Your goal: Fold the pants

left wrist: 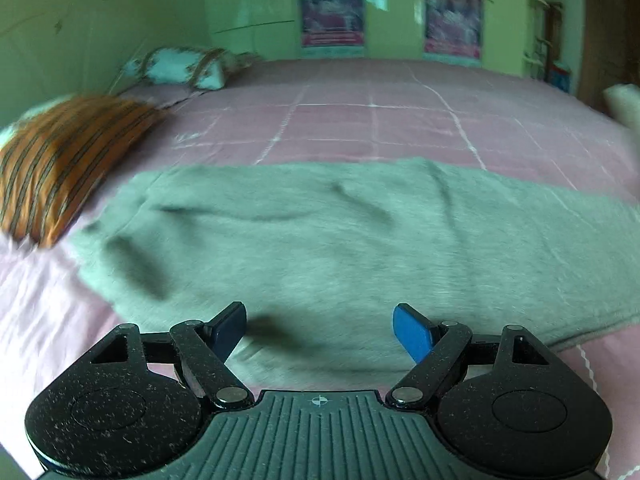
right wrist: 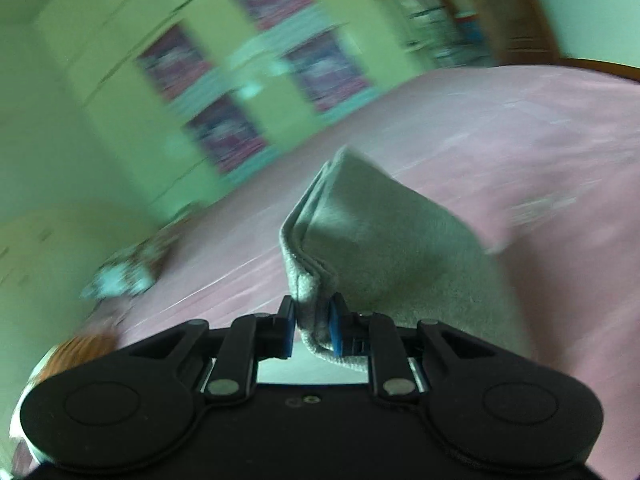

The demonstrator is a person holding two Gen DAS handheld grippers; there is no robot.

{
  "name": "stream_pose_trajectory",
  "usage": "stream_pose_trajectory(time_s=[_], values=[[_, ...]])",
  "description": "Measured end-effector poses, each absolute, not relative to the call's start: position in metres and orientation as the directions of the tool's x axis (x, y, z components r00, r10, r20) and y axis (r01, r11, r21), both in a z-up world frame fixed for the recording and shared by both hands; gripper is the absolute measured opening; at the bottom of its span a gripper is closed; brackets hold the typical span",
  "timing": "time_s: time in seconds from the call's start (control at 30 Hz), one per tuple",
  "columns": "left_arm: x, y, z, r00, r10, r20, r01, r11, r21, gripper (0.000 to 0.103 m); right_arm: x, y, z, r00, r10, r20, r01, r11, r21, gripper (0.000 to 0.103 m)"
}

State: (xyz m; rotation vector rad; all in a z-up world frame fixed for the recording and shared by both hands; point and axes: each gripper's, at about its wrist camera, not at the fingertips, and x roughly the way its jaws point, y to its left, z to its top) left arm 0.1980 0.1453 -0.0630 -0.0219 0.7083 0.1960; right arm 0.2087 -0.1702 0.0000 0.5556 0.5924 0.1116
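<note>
Nearest the left lens, the left gripper (left wrist: 319,330) is seen with its two blue-padded fingers (left wrist: 412,332) spread wide, nothing held between them, above the near hem of the grey fleece pants (left wrist: 320,240), which are laid flat across the pink quilted bed (left wrist: 380,120). Two pillows are counted at the left: one orange striped pillow (left wrist: 64,164), one white patterned pillow (left wrist: 180,68). The right gripper (right wrist: 313,330) is seen clamped on a lifted, doubled hem of the pants (right wrist: 384,232).

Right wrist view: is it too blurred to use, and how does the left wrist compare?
Right wrist view: room heavily smeared, yet the right gripper pinching the grey pants stays readable. Left wrist view: milder blur, green cast, fisheye bowing; open left gripper sharp.
</note>
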Motion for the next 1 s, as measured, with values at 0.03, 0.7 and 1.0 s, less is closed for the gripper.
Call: stream_pose_trajectory(time_s=[0.03, 0.7, 1.0], values=[[0.195, 0.153, -0.064, 0.741, 0.187, -0.645, -0.213, 0.976, 0.037, 0.081, 0.211, -0.142, -0.006, 0.809, 0.296, -0.508, 0.016, 0.853, 0.522, 0.009], [0.204, 0.142, -0.062, 0.803, 0.105, -0.586, -0.178, 0.982, -0.068, 0.082, 0.175, -0.142, -0.035, 0.769, 0.296, -0.567, -0.021, 0.898, 0.440, 0.017], [0.240, 0.082, -0.078, 0.754, 0.015, -0.657, -0.090, 0.993, -0.081, 0.088, 0.167, -0.192, -0.080, 0.684, 0.179, -0.707, 0.069, 0.949, 0.307, 0.011]])
